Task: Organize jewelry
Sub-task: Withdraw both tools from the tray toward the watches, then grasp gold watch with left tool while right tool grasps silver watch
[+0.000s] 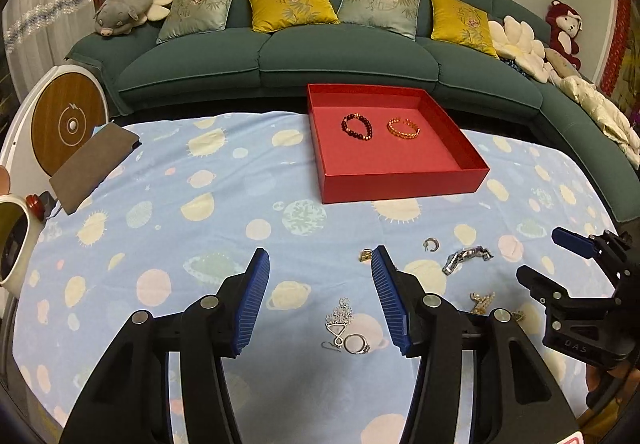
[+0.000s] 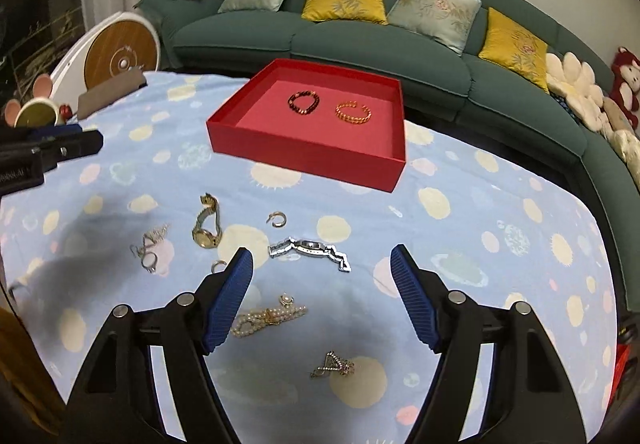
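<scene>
Short of the red tray [image 1: 404, 185], both grippers [image 1: 320, 300] [image 2: 322, 300] hang spread and empty; crowded jewelry risks a snagged neighbor.

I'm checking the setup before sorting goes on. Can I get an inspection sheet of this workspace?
Surface: planet-print cloth, flat.
Job's things: red tray holds dark bead bracelet and orange bracelet; silver watch, gold watch, pearl piece, small rings and pendants loose on cloth.
Clutter: brown pouch.
Grippers: left gripper, right gripper open, empty.
Cables: nothing seen.
Surroundings: green sofa, cushions, plush toys.
</scene>
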